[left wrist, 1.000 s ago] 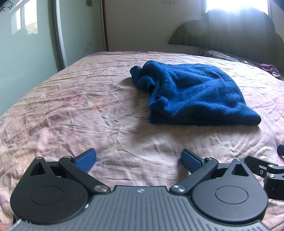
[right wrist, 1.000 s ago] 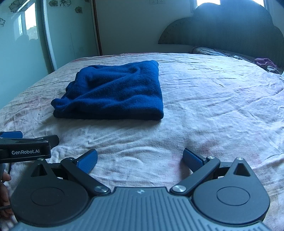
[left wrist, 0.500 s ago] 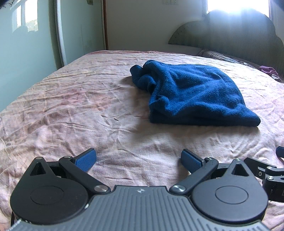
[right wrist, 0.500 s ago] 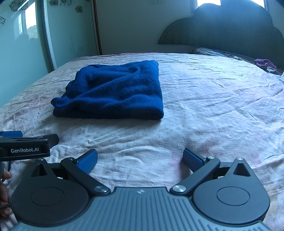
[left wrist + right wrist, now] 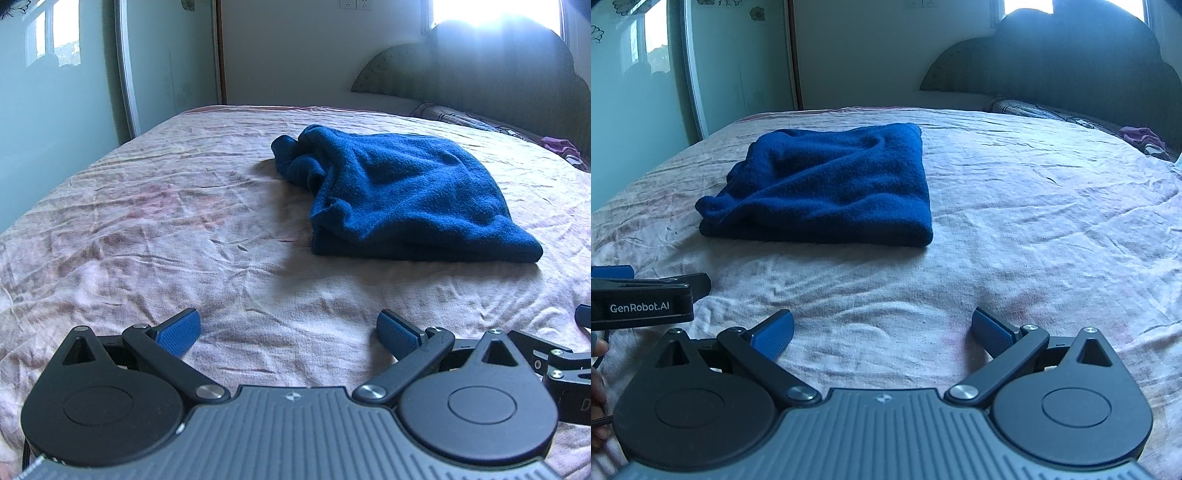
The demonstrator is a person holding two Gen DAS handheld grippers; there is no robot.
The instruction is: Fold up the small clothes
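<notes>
Wrinkled pink bed sheet (image 5: 155, 236) filled both views. At 1 o'clock from the left gripper (image 5: 288, 330) lay a folded blue garment (image 5: 402, 195). Both it and the right gripper (image 5: 882, 330) stood wide open, empty, well apart from it.

Bare wrinkled bedsheet (image 5: 229, 236) ahead, only the folded blue cloth (image 5: 406, 195) in the path.

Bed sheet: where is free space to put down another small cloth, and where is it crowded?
Bare sheet lies right of the blue folded garment, up to the purple clothing by the headboard. Another free strip runs between the garment and both open grippers, left gripper and right gripper. Left of the garment is also bare. Crowded: only near the headboard.
</notes>
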